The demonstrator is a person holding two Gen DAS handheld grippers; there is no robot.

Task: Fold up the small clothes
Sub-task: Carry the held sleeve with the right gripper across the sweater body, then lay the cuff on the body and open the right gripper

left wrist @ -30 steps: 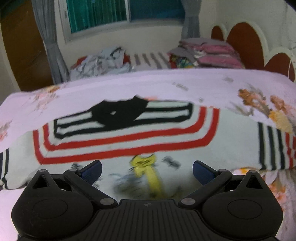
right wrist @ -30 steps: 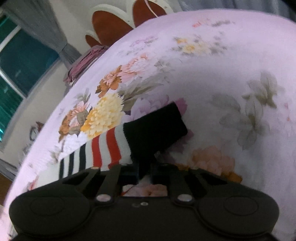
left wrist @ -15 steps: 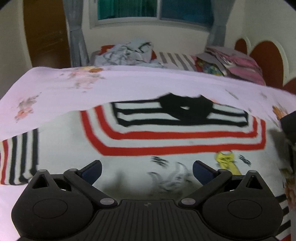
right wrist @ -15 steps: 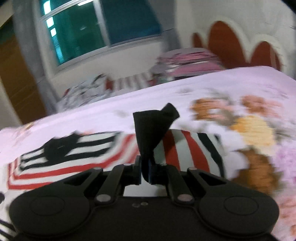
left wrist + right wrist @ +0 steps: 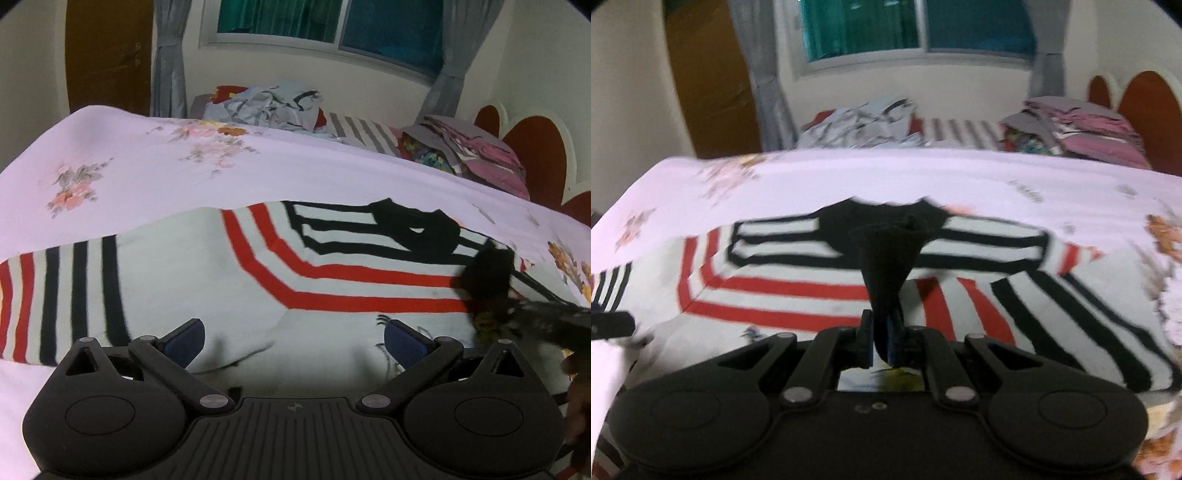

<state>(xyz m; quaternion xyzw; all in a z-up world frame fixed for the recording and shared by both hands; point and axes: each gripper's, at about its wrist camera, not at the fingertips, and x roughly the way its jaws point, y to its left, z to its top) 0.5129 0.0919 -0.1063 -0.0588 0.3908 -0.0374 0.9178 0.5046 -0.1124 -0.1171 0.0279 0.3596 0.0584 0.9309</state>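
A: What changed just now?

B: A second ago my right tool (image 5: 881,341) had the black sleeve cuff (image 5: 886,254) out near the bed's right edge, over bare floral sheet. Now that sleeve is swung in across the striped sweater (image 5: 258,273), cuff near the black collar (image 5: 846,221). So I reckon the right-sleeve fold is most of the way in, just not laid down yet.

A: Tool state?

B: Right tool pinched tight on the cuff, fabric standing up between the pads. Left tool (image 5: 293,341) wide open, nothing in it, hovering low over the sweater's near hem.

A: Pose?

B: Both tilted down toward the bed (image 5: 147,155). Right one has rolled upright as it swept in; left slid toward the left sleeve (image 5: 62,295). Sweater lies flat mid-bed, collar toward the far edge.
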